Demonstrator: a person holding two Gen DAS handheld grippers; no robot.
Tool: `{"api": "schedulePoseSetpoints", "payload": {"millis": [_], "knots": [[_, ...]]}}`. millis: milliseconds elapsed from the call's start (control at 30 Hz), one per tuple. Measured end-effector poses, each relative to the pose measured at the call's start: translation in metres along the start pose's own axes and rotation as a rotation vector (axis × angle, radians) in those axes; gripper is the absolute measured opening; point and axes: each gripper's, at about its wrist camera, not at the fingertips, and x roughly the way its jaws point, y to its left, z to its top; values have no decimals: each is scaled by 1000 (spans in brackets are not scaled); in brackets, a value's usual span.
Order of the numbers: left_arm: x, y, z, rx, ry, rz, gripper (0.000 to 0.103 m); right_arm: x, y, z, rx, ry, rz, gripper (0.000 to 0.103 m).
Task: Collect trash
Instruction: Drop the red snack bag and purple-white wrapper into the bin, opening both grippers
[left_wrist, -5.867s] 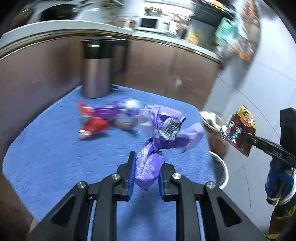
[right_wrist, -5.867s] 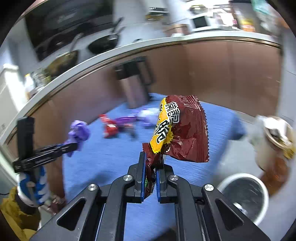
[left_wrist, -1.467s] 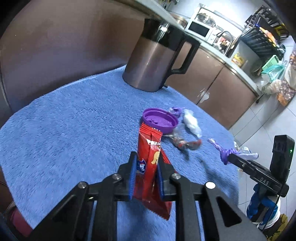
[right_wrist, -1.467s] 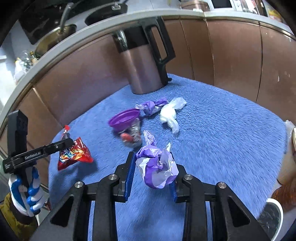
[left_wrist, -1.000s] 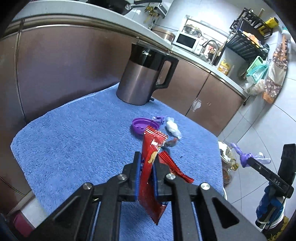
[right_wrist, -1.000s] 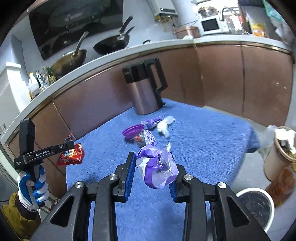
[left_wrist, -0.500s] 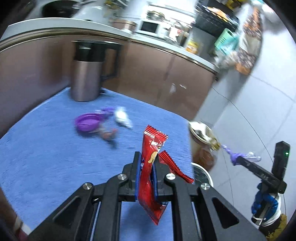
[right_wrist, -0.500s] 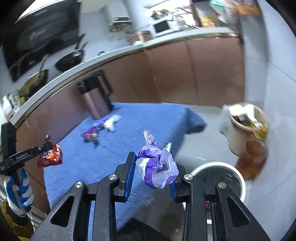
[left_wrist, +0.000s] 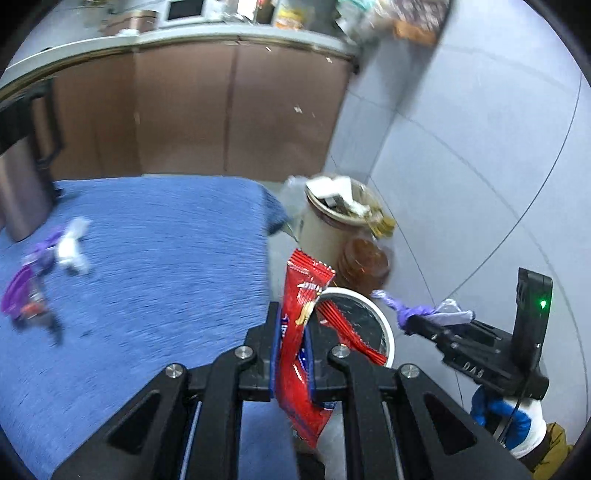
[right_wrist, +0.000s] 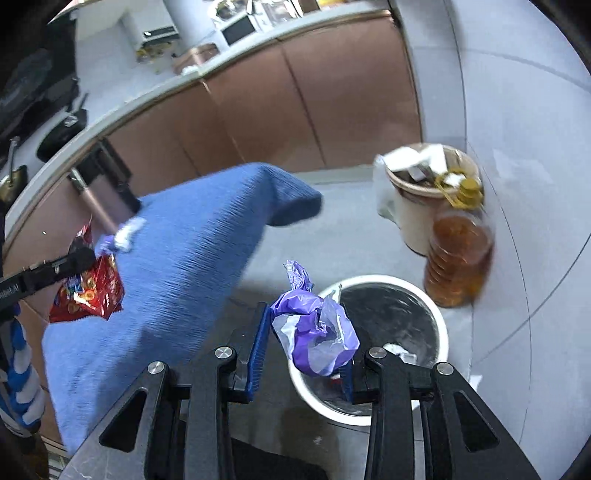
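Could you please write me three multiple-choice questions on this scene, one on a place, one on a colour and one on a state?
1. Where does the round white-rimmed trash bin stand?
A. on the blue cloth
B. on the grey tiled floor
C. on the kitchen counter

2. What colour is the crumpled plastic wrapper in the right gripper?
A. green
B. yellow
C. purple

3. How is the left gripper?
A. shut on a flat red snack packet
B. wide open and empty
C. shut on a spoon

Answers:
1 B, the bin sits directly on the tiles.
2 C, the wrapper between the pads is purple with pale patches.
3 A, both pads press on the packet.
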Motion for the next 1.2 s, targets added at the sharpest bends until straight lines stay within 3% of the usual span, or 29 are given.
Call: {"api": "schedulePoseSetpoints", "payload": {"millis": [200, 467, 600, 700, 933, 1200], "knots": [[68, -35, 11, 36, 98, -33, 10, 38, -29, -7, 47, 68, -40, 37], [118, -62, 17, 45, 157, -66, 14, 71, -57, -10, 75, 115, -84, 41], [126, -61, 19, 9, 172, -97, 35, 73, -62, -15, 87, 127, -106, 48], [118, -59, 19, 0, 154, -106, 47, 70, -64, -17, 89, 129, -121, 48], [75, -50, 21, -19, 76, -111, 47, 47, -53, -10, 74, 84, -126, 48], [0, -30, 22, -48, -77, -89, 47, -7, -2, 10, -20, -28, -104, 50]]}}
